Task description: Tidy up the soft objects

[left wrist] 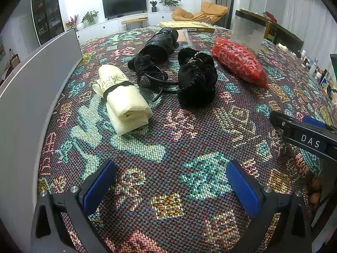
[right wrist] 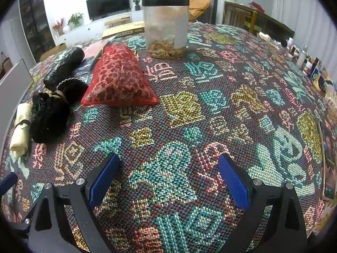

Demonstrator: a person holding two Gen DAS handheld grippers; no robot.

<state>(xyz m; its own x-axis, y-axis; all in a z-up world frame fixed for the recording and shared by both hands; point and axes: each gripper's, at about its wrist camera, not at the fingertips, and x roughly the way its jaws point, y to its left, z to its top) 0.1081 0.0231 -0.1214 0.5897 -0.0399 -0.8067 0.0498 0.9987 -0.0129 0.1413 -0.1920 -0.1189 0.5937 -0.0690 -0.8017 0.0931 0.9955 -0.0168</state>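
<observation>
Both grippers hovered with their blue-padded jaws spread wide over a table covered by a woven cloth point(right wrist: 189, 109) of teal, pink and yellow patterns, nothing between the pads of either the left gripper point(left wrist: 171, 184) or the right gripper point(right wrist: 168, 178). The soft things lay in a loose row well ahead of them: a cream cloth roll point(left wrist: 123, 99) bound by a dark band, a tangle of black cord point(left wrist: 150, 77) just beside it, a black furry bundle point(left wrist: 197, 80) tied at its neck, a roll of black plastic bags point(left wrist: 161, 43) behind, and a red mesh pouch point(right wrist: 120, 78) farthest right. What the pouch held could not be made out through its netting, and flat packets behind the black roll were largely hidden. A clear tub point(right wrist: 166, 27) with a black lid stood beyond the pouch, brownish scraps at its bottom. A grey panel point(left wrist: 27, 88) was cut off at the left edge, and small bottles along the far right rim were too small to tell apart. Behind the table sat a dark television point(left wrist: 124, 4) on a white cabinet, potted plants, an orange lounge chair point(left wrist: 200, 12) and a flat yellow box point(left wrist: 187, 25).
</observation>
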